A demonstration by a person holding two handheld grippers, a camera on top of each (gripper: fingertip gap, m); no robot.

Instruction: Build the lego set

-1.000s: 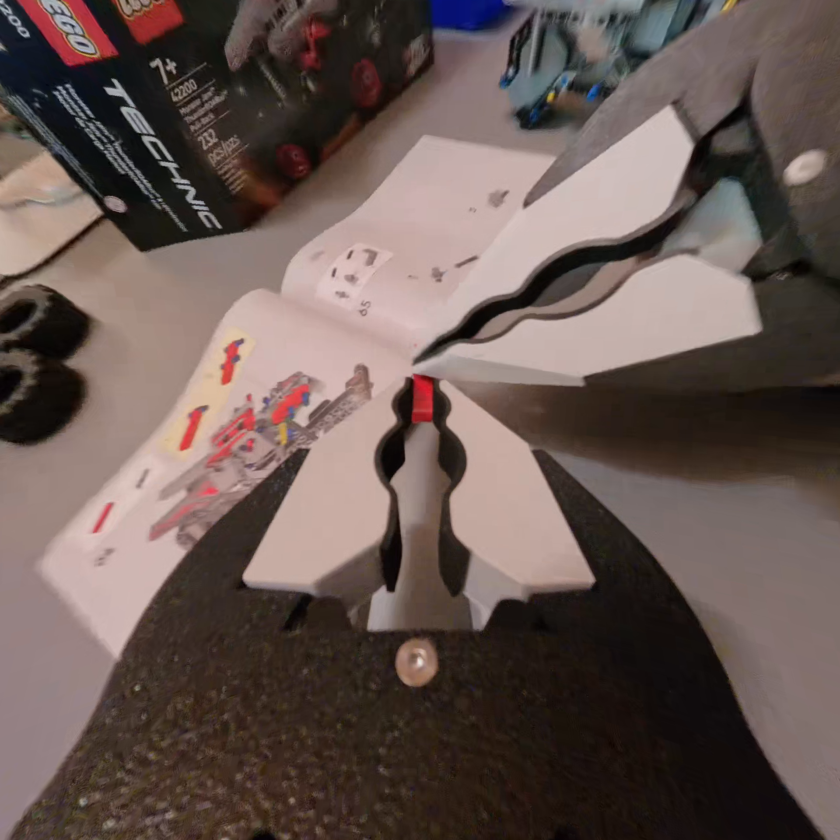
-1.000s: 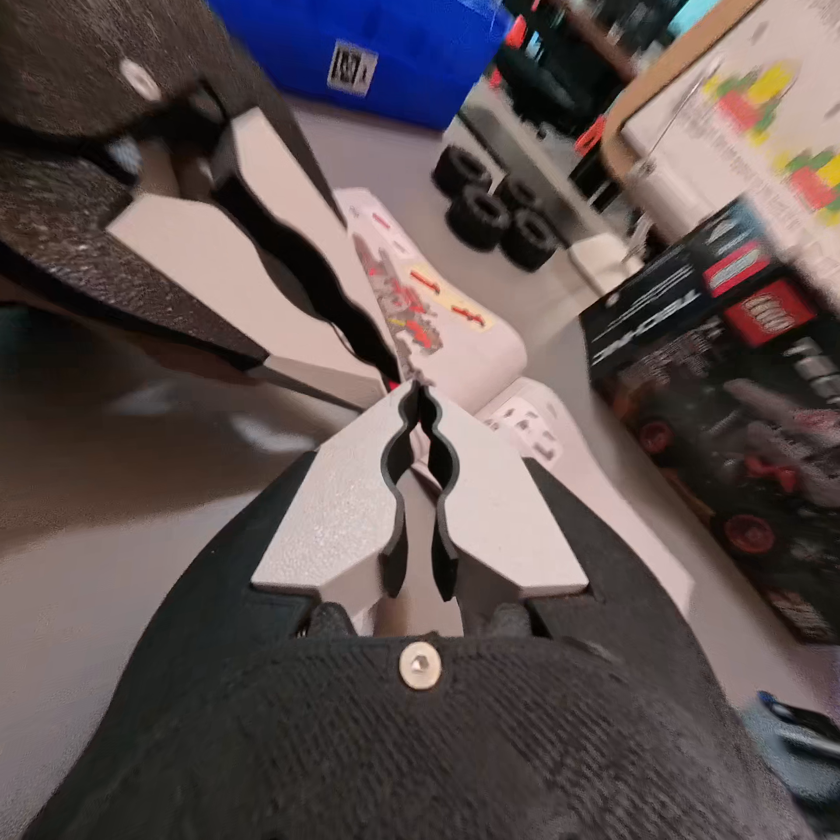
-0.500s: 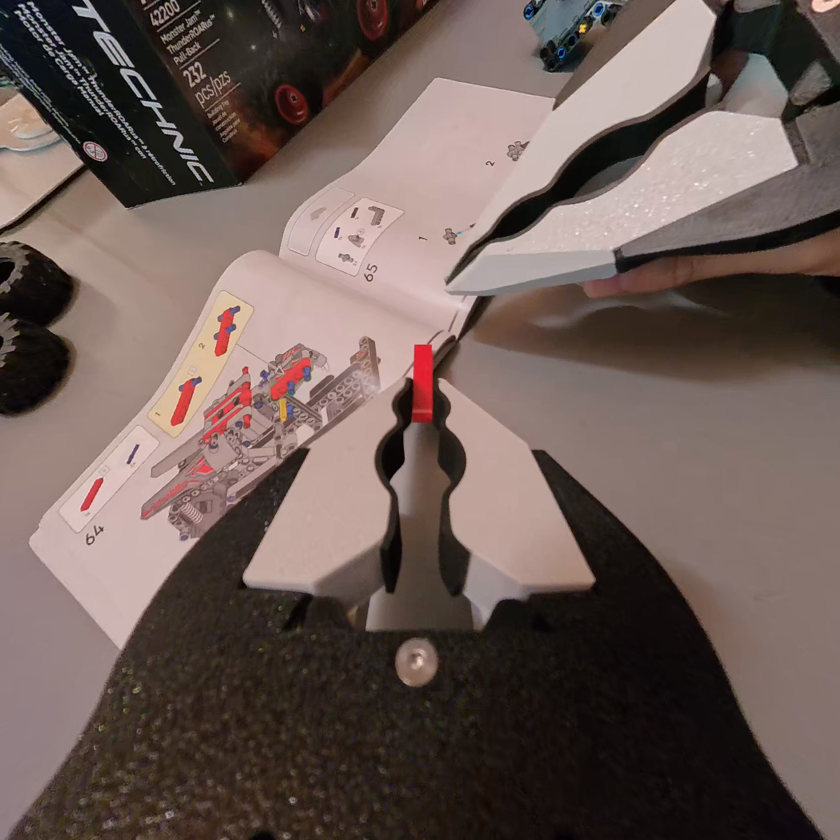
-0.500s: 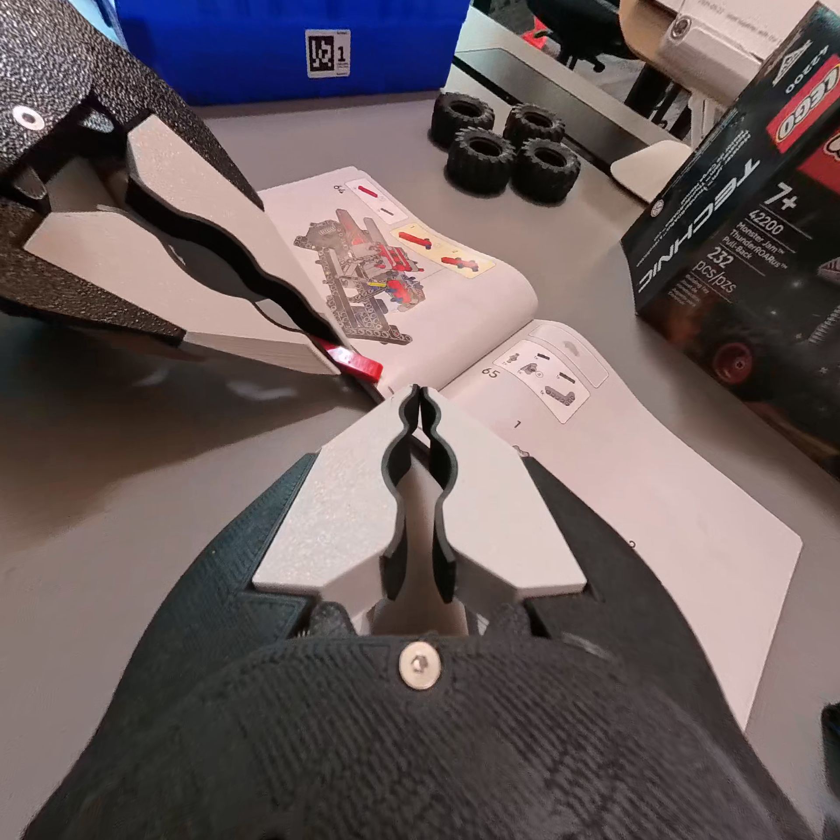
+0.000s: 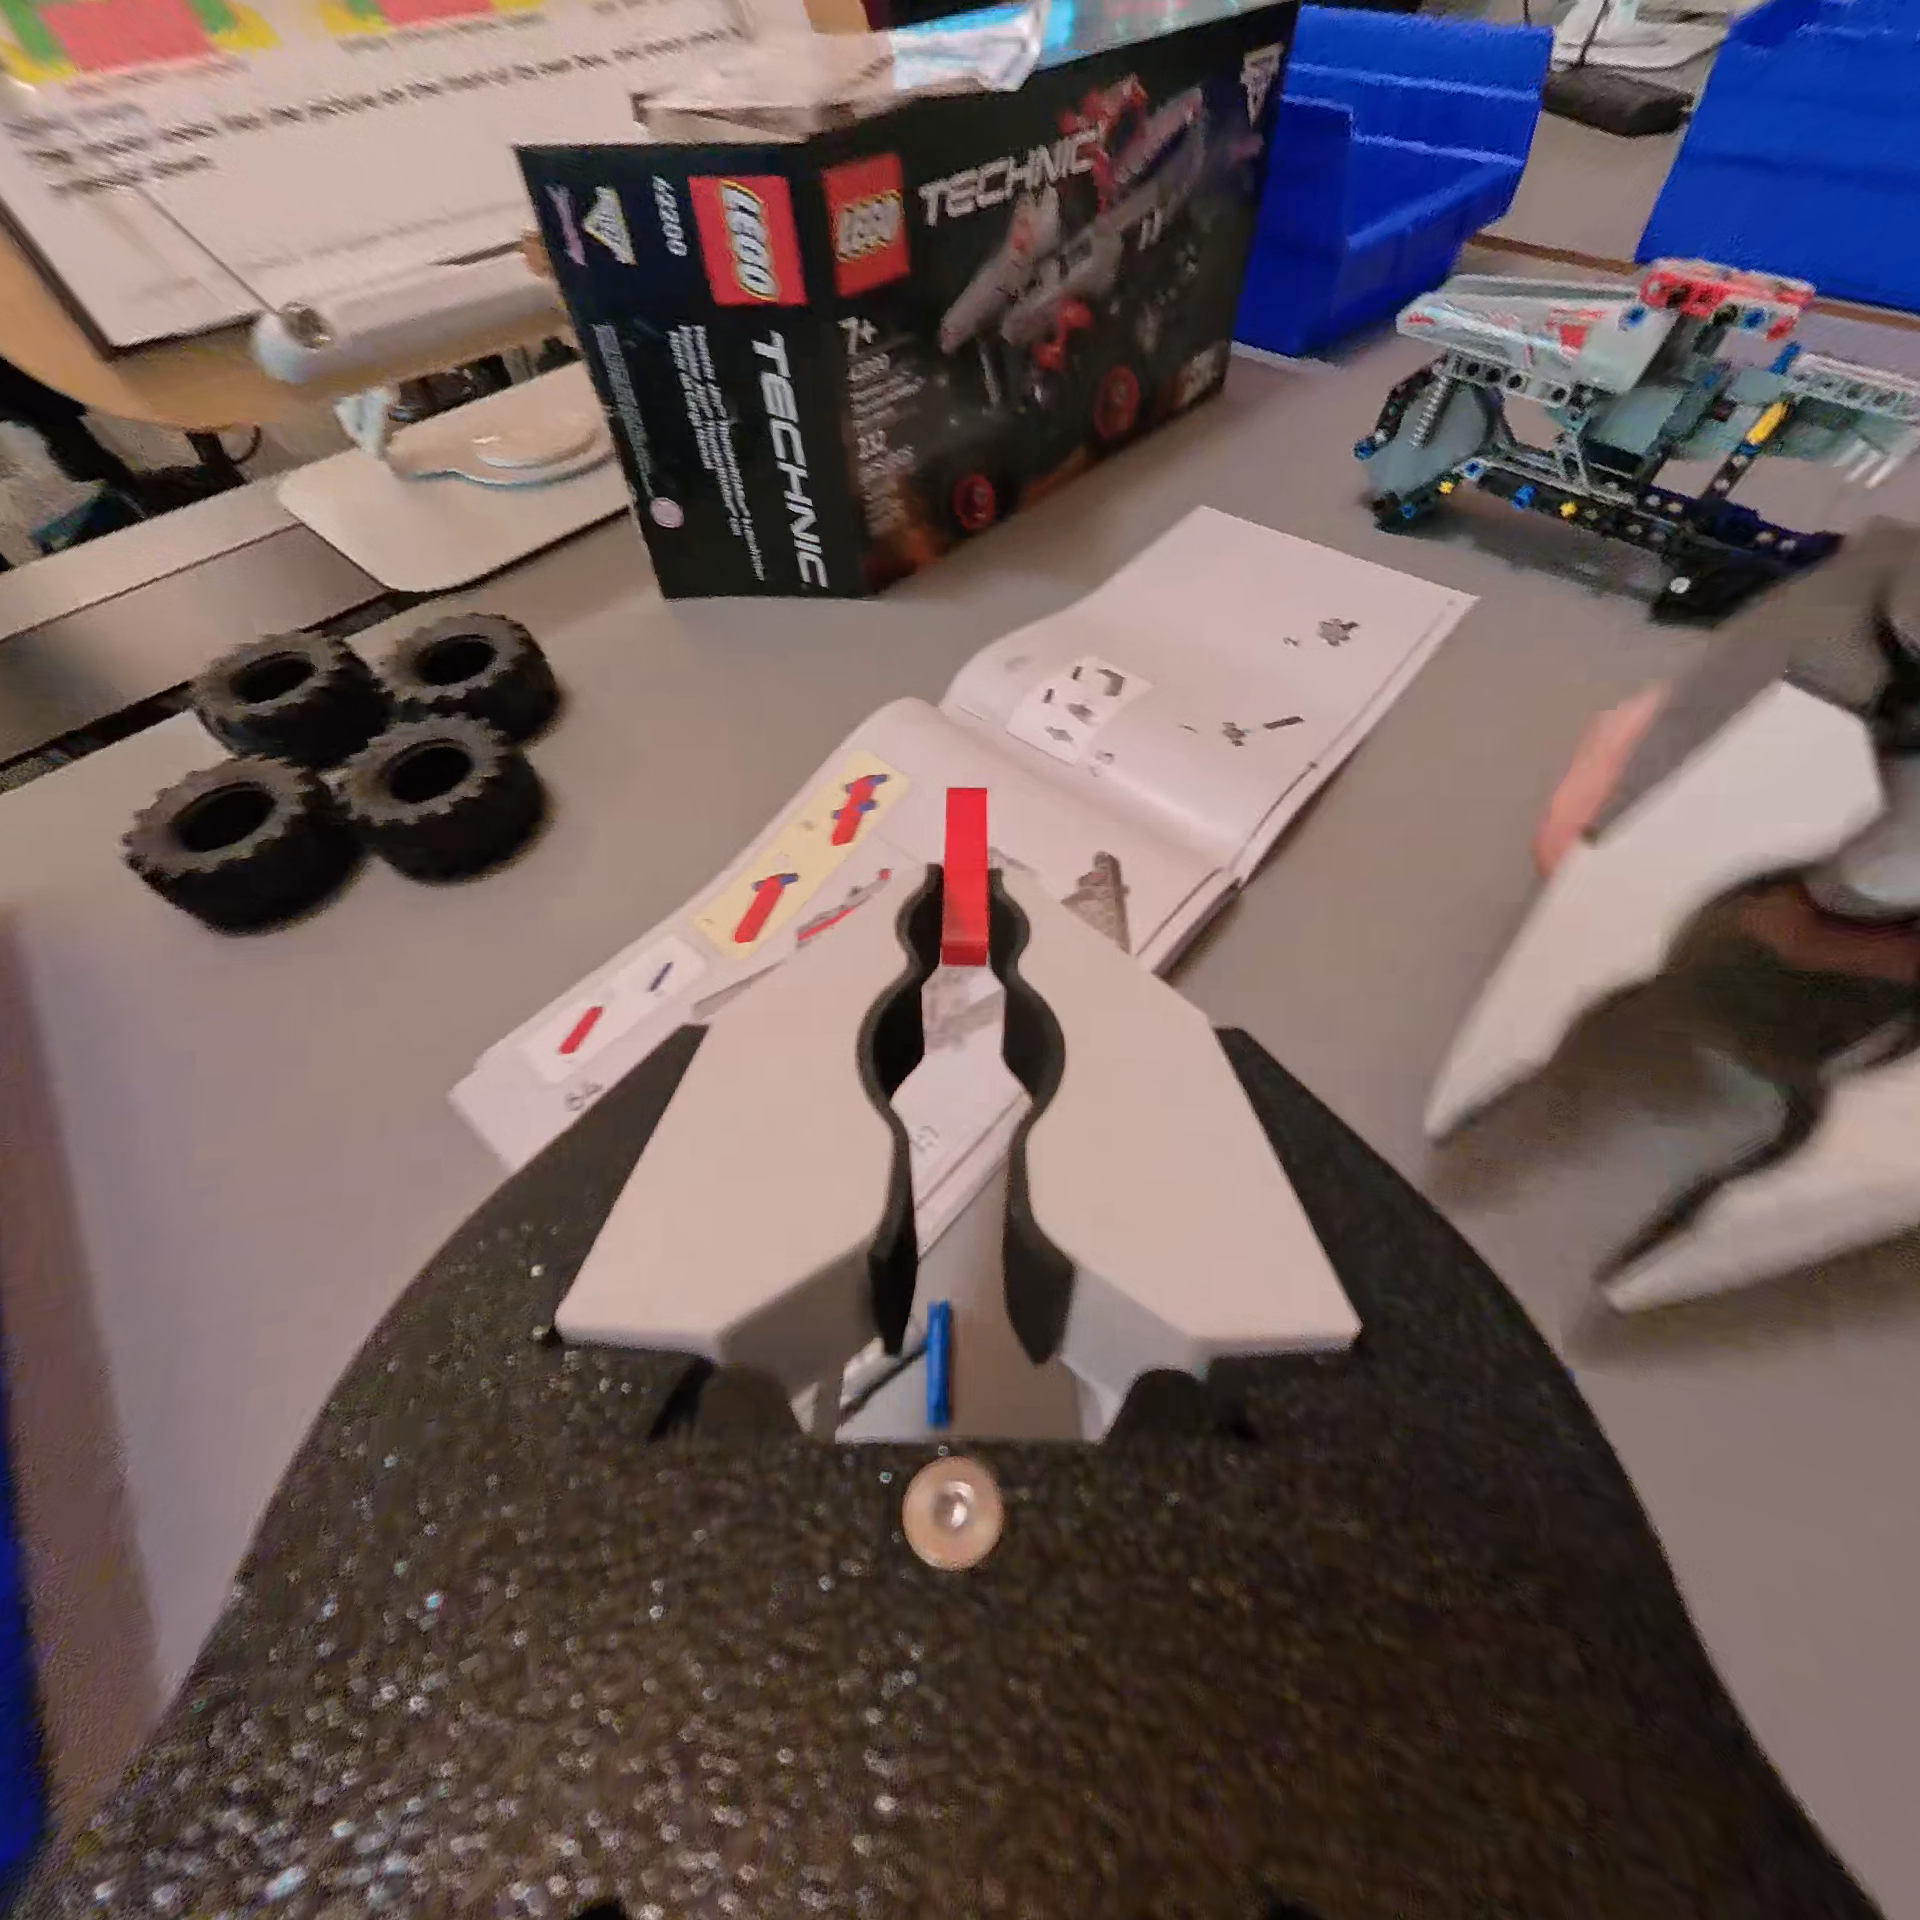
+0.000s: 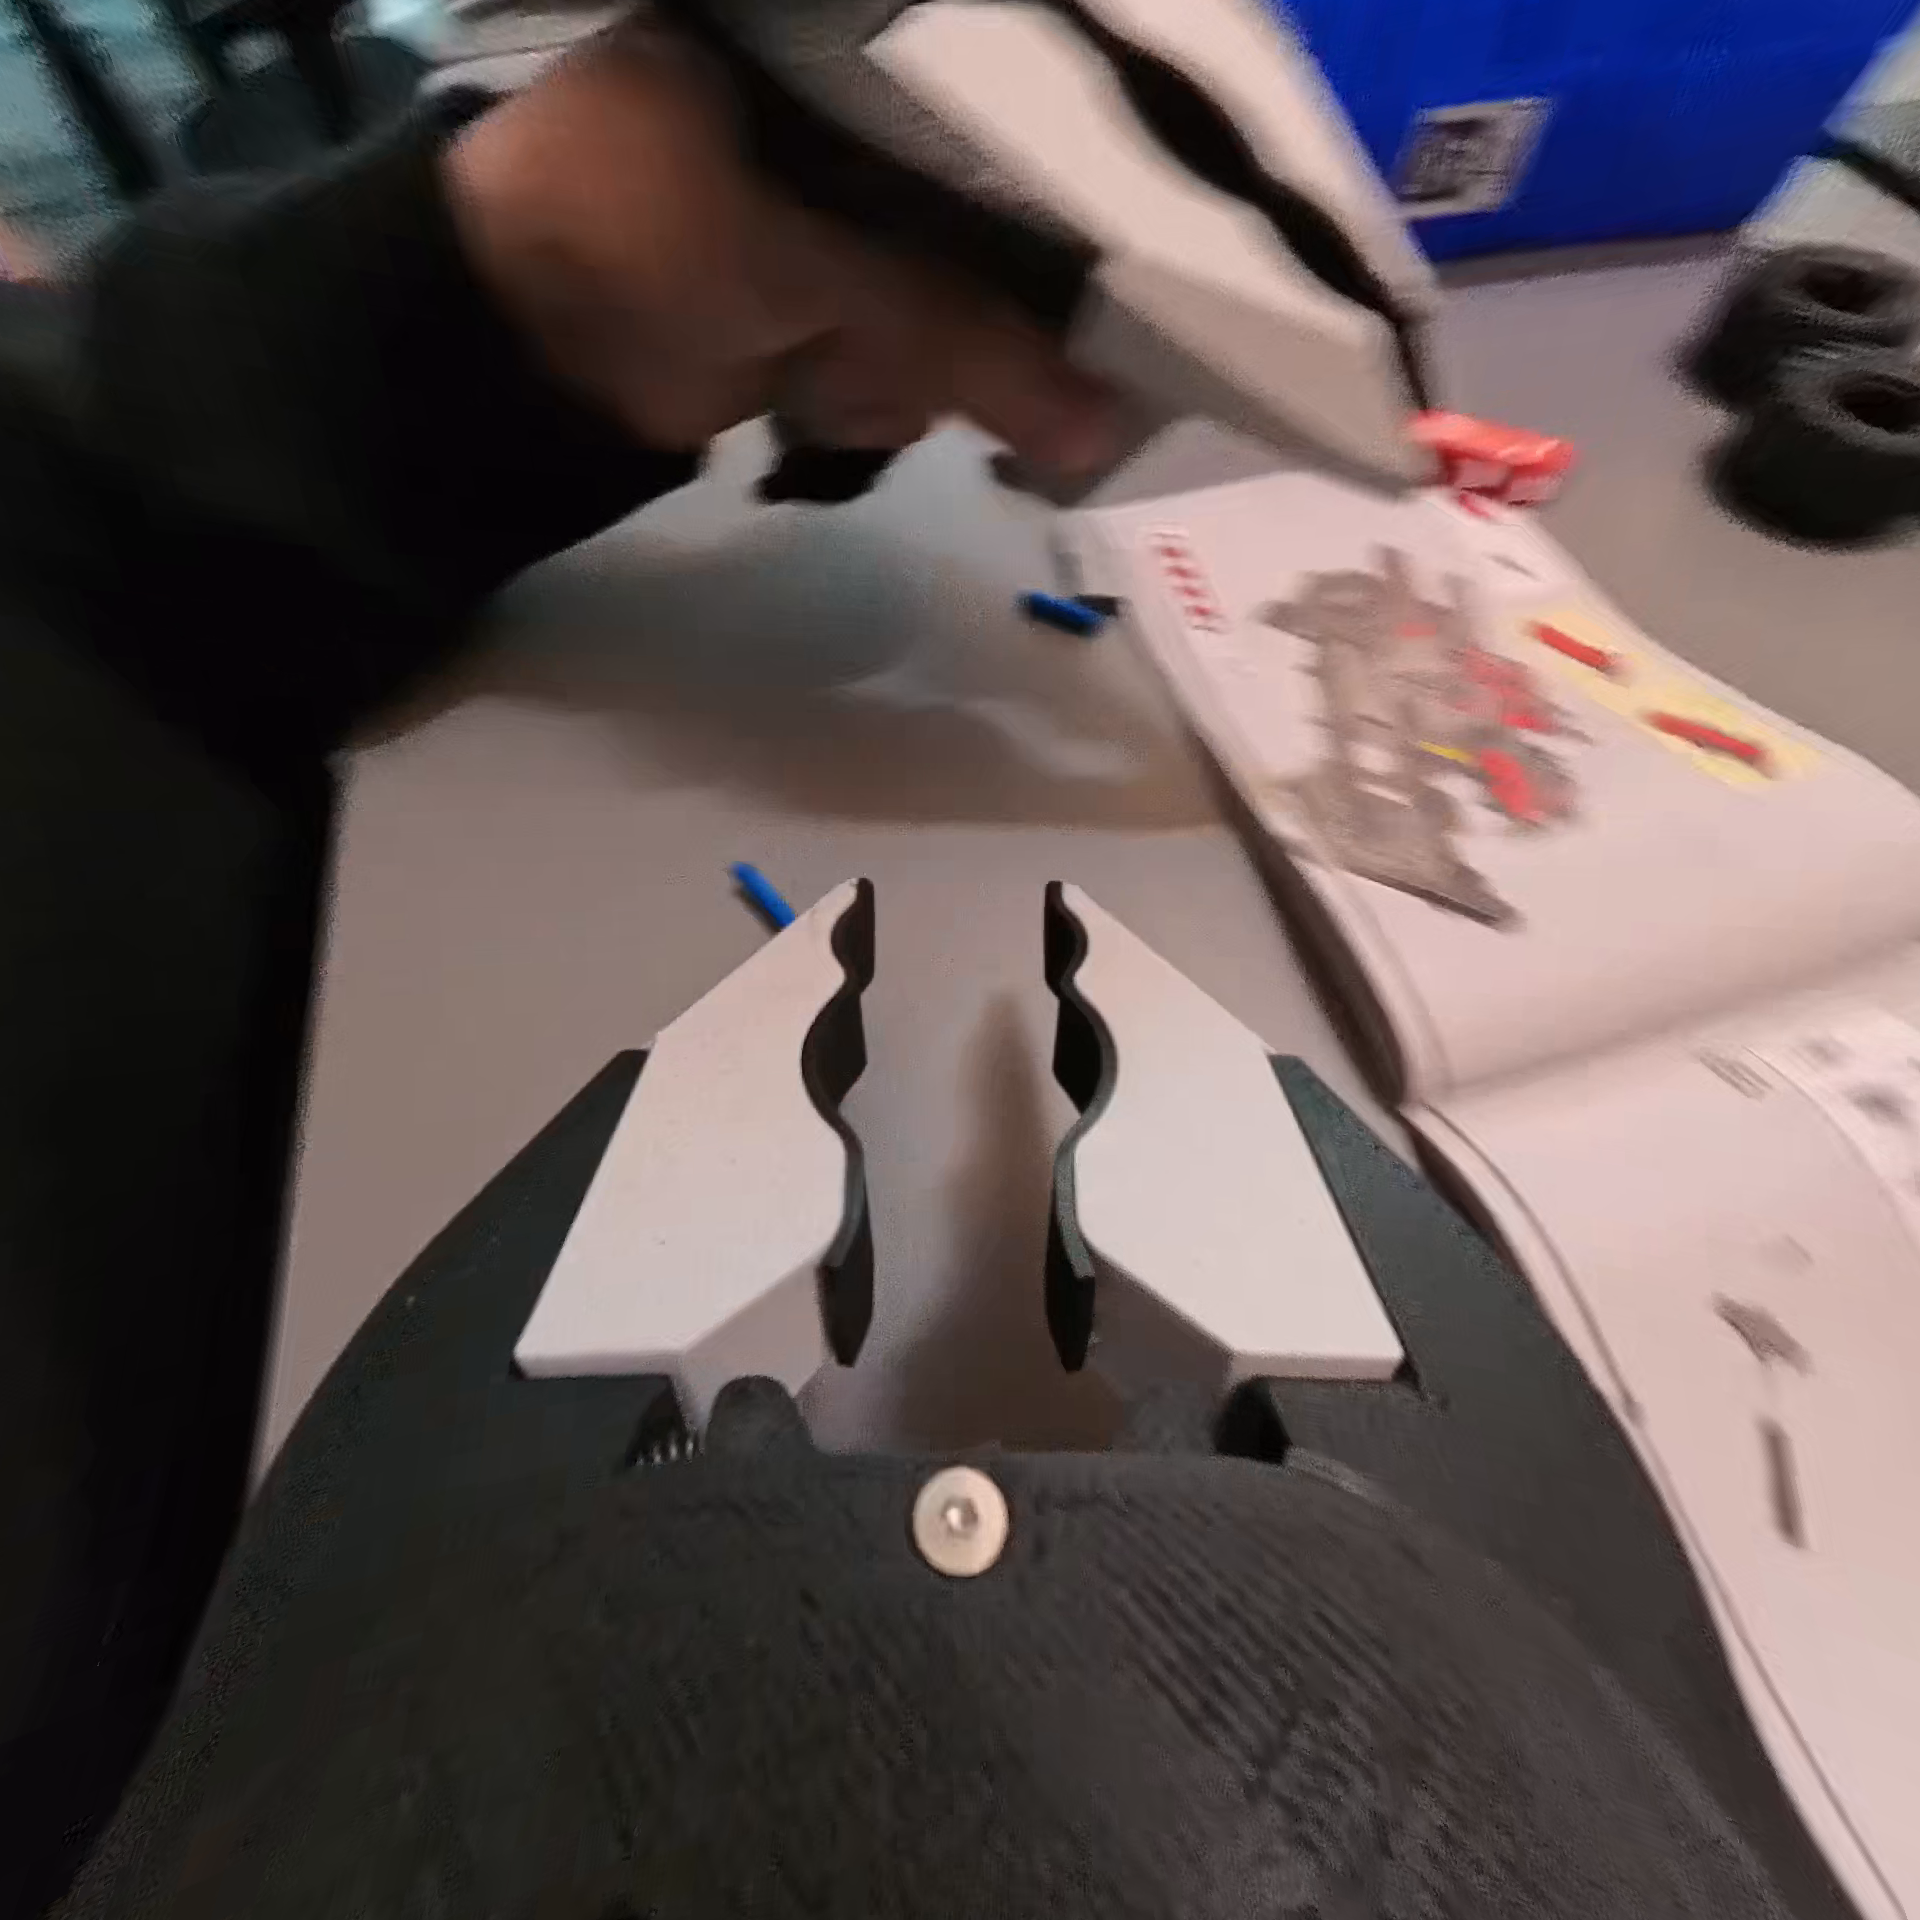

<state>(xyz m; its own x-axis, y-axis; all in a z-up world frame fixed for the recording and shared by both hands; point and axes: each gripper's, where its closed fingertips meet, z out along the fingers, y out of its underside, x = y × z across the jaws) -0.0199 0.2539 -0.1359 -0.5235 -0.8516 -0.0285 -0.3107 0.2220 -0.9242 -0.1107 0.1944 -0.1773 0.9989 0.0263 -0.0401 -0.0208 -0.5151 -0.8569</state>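
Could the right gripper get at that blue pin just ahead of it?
Probably yes: the right gripper is open and empty, and the blue pin lies on bare table beside its left fingertip, nothing between.

Left gripper [image 5: 961,894] pinching a red piece [image 5: 964,878] above the open booklet [image 5: 1195,727].
Red piece is sticking up past the fingertips. Four black tires [image 5: 343,764] are sitting clustered at left, the set's box [image 5: 914,312] is standing behind the booklet, and a partly built gray model [image 5: 1631,405] is resting at far right. Right gripper [image 5: 1538,1216], blurred, is hanging spread at the right edge.
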